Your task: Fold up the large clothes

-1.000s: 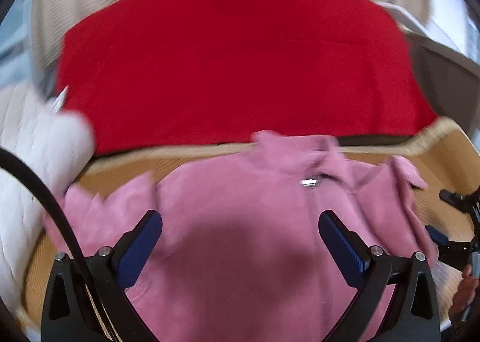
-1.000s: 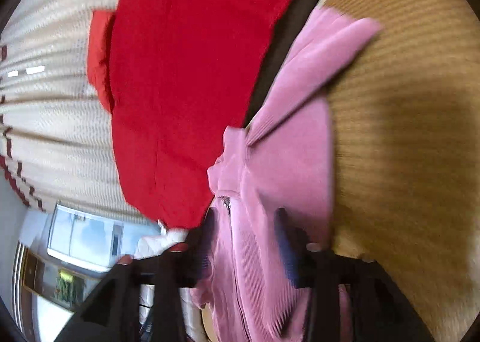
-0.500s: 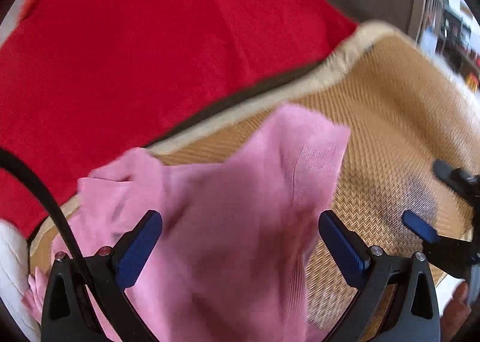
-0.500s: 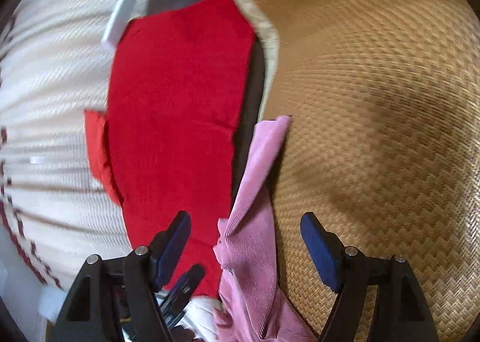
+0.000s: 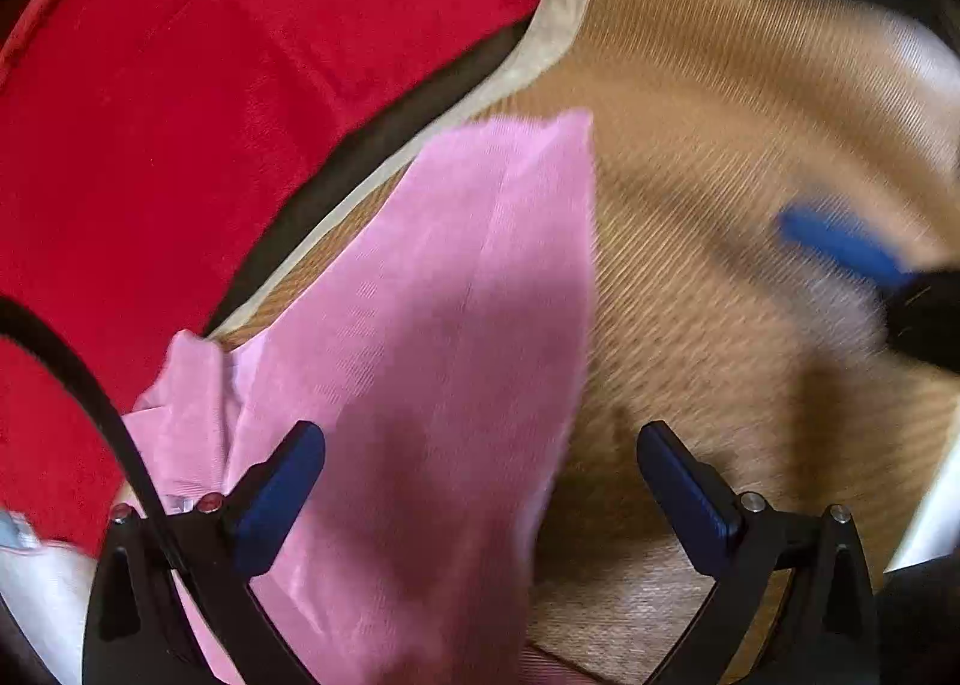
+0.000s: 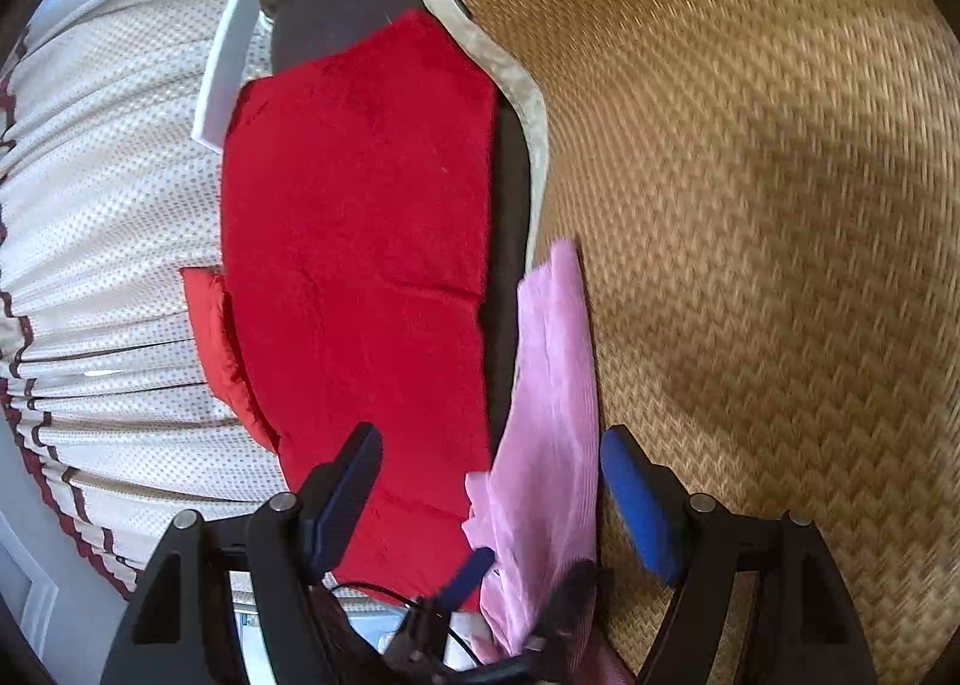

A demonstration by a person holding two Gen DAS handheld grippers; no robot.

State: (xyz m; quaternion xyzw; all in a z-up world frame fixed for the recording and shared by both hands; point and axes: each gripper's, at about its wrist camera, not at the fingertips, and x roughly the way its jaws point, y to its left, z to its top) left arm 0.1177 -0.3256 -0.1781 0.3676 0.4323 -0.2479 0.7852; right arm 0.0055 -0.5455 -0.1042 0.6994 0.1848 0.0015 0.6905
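Observation:
A pink ribbed garment lies on a woven straw mat (image 5: 720, 114), one sleeve (image 5: 480, 265) stretched out flat towards the mat's cream border. My left gripper (image 5: 477, 439) points down over that sleeve with its jaws closing. The fabric lies below and between the blue pads (image 5: 276, 499), which do not press on it. In the right wrist view the same sleeve (image 6: 552, 385) runs up between the wide fingers of my right gripper (image 6: 489, 439), which is open and grips nothing. A blurred blue pad (image 5: 840, 247) of the right gripper shows at the left view's right side.
A red blanket (image 6: 360, 235) lies beyond the mat's cream border (image 6: 522, 84), over a dark strip. A dotted cream curtain (image 6: 108, 205) with dark red trim hangs behind it. Bare mat (image 6: 750, 175) stretches right of the sleeve. White fabric (image 5: 36, 583) sits at lower left.
The left wrist view has swung from the garment's collar and front to its outstretched sleeve and rolled. The right wrist view has shifted along the sleeve, now with more mat in sight.

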